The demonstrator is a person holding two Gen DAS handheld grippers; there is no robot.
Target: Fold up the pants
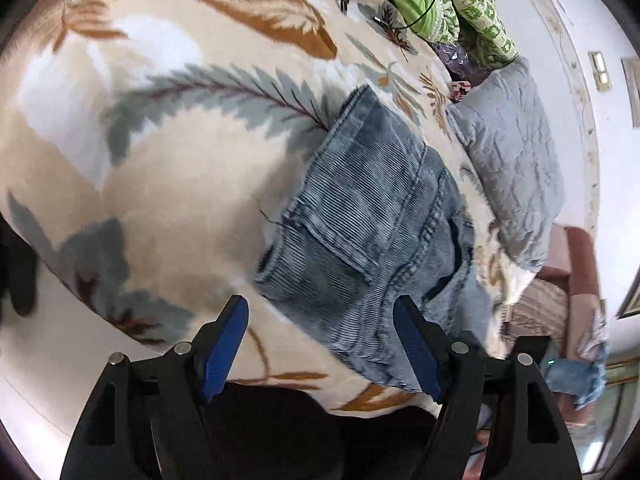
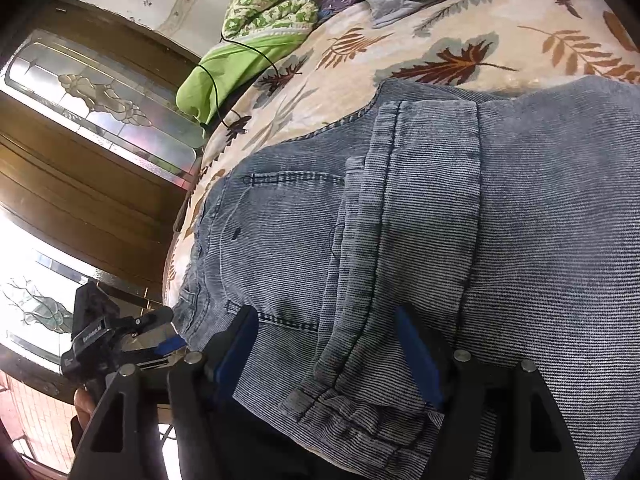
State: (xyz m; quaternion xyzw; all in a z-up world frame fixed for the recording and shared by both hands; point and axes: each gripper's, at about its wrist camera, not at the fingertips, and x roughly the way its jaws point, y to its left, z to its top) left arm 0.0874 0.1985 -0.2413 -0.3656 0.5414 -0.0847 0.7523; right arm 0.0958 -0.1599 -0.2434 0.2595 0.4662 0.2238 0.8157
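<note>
The pants (image 1: pixel 372 216) are faded blue denim with a fine ribbed, corduroy-like weave, lying in a folded, layered heap on a bed covered by a plush cream blanket (image 1: pixel 168 184) printed with large rust-brown and grey-green feather-shaped leaves. In the right wrist view the pants (image 2: pixel 460 216) fill most of the frame: a stitched back pocket with bar tacks lies flat at the left, and a thick doubled seam runs down the middle where one layer overlaps another, ending in a rumpled hem near the bottom. The left gripper (image 1: pixel 320 344) has black angular arms with flat blue pads, and its jaws stand spread apart over the near edge of the denim, pinching nothing. The right gripper (image 2: pixel 328 354) is of the same build; its jaws are likewise spread, with the ridged seam of the pants lying between the blue pads, though whether the pads touch the cloth cannot be told. The left gripper (image 2: pixel 120 336) also shows at the lower left of the right wrist view, just beside the waistband end. Near the head of the bed lie a quilted pale-grey pillow (image 1: pixel 516 160), a green-and-white patterned cloth (image 2: pixel 272 12) and a smooth lime-green cloth (image 2: pixel 236 72) crossed by a thin black cable (image 2: pixel 256 50).
</note>
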